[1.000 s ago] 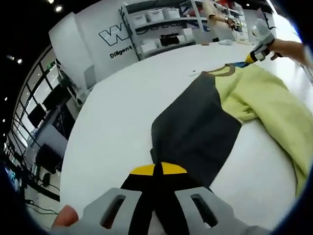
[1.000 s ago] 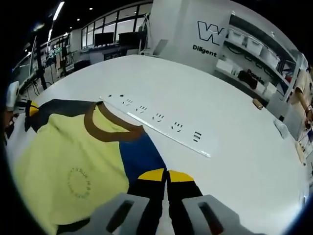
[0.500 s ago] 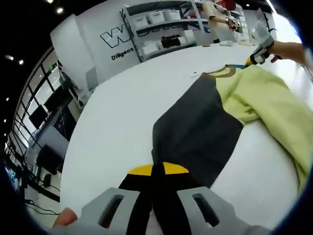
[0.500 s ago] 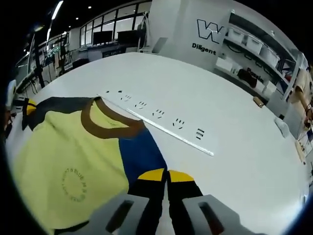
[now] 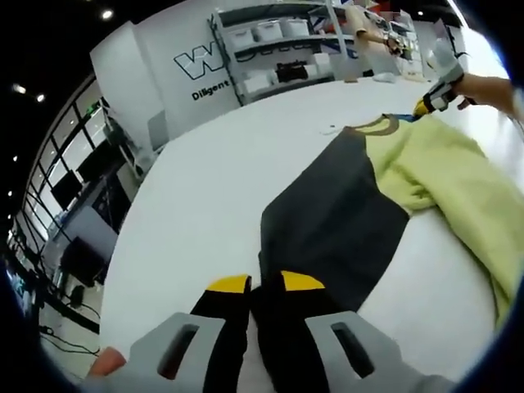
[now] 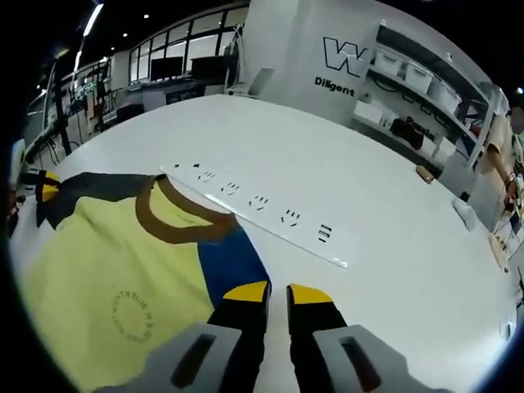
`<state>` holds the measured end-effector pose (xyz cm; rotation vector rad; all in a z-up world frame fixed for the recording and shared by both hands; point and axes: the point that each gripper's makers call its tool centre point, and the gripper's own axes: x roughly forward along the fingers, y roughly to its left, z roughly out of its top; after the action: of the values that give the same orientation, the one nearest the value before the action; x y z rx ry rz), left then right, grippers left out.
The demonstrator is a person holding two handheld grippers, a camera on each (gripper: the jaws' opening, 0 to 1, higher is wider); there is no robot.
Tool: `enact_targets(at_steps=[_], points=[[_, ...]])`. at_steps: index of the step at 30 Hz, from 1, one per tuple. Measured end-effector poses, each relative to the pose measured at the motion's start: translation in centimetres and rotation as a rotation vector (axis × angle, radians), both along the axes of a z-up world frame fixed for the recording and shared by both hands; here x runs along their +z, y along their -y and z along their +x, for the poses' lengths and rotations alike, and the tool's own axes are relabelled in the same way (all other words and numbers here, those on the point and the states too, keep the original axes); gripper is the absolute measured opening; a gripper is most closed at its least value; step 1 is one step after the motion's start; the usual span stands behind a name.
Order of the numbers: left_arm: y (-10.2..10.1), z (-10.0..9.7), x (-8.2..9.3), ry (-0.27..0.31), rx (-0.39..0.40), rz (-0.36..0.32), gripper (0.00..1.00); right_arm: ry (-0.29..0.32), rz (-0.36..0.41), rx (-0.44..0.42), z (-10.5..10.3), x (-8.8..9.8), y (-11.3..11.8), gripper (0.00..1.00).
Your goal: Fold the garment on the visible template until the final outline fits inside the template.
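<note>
Early stage by the look of it. Garment [image 6: 123, 270] lies mostly spread on the white surface [image 6: 344, 172], yellow body with a circular print, brown collar [image 6: 176, 217], dark grey sleeve [image 5: 336, 221] on one side, blue sleeve [image 6: 231, 260] on the other. In the left gripper view the yellow body is bunched and rumpled next to the grey sleeve, so not flat, and no clean fold is visible. Clear template strip [image 6: 262, 217] with small black marks lies on the surface just beyond the collar, touching or just beside it; its full outline can't be made out. Left gripper [image 5: 255, 285] has its fingers slightly parted at the end of the grey sleeve; cloth sits in the gap, not clearly pinched. Right gripper [image 6: 278, 292] fingers also slightly spread, at the edge of the blue sleeve, nothing clamped between them. Judged remaining: fold both sleeves in, fold the body, and get the outline within the template. Most of the task is left.
</note>
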<state>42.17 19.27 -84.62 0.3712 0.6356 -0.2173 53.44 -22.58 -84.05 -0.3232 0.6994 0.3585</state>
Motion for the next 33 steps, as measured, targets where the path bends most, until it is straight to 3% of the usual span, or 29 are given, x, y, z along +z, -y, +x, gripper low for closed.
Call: enact_targets(at_steps=[7,14,23,33], points=[[0.2,-0.3,1.0,0.020,0.008,-0.022,0.15,0.040,0.016,-0.004,-0.9,2.2,0.1,0.05],[-0.3,-1.1,1.8,0.035,0.030,-0.048,0.16,0.091,0.045,-0.014,-3.0,4.6,0.3,0.04],[-1.8,-3.7,1.7,0.026,0.071,-0.073,0.16,0.141,0.081,0.015,-8.8,6.9,-1.2,0.04],[-1.7,-6.8,0.5,-0.007,0.109,-0.106,0.16,0.136,0.105,0.048,-14.6,7.4,-3.0,0.05]])
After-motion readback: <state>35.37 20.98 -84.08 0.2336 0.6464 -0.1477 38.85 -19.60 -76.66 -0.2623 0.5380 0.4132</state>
